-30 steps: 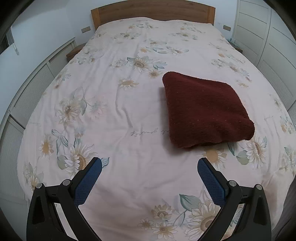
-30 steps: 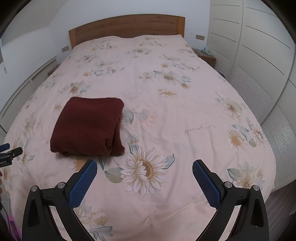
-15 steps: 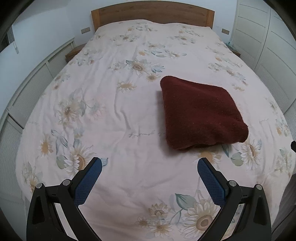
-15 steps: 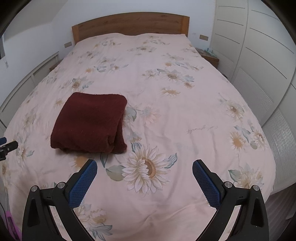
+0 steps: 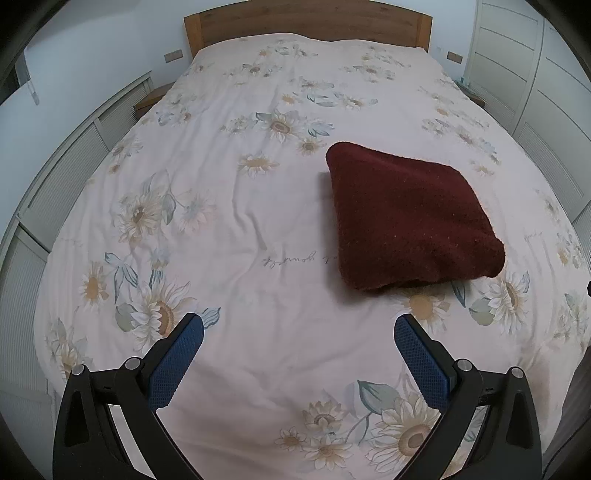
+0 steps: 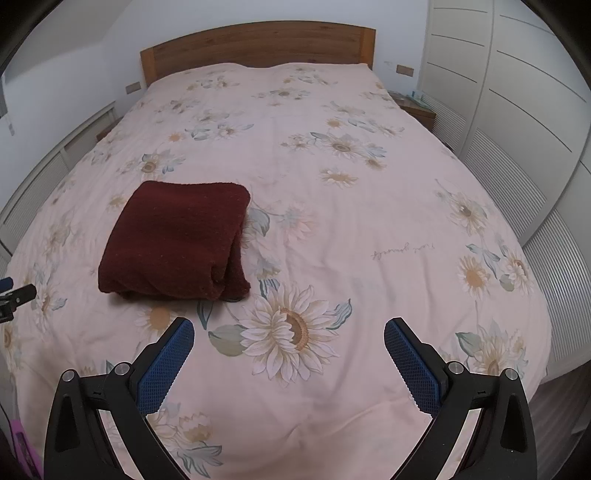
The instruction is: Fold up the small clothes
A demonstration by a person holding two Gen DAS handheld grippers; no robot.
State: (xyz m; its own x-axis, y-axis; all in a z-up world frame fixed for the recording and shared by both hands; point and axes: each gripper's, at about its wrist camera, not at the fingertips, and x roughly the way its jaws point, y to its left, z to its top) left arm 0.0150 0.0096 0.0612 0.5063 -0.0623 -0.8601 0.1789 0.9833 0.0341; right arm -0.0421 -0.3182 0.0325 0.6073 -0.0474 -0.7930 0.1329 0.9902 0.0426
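Note:
A dark red fuzzy garment lies folded into a thick square on the floral bedspread. In the right wrist view the garment sits left of centre. My left gripper is open and empty, above the bed, short of the garment's near left corner. My right gripper is open and empty, over a large sunflower print, to the right of and nearer than the garment. The tip of the left gripper shows at the left edge of the right wrist view.
The wooden headboard stands at the far end. White wardrobe doors run along the right side of the bed. Slatted white panels line the left side. Small bedside tables flank the headboard.
Both grippers have drawn back and risen slightly from the bed, so the folded garment looks a little farther away. Both stay open. The garment has not moved.

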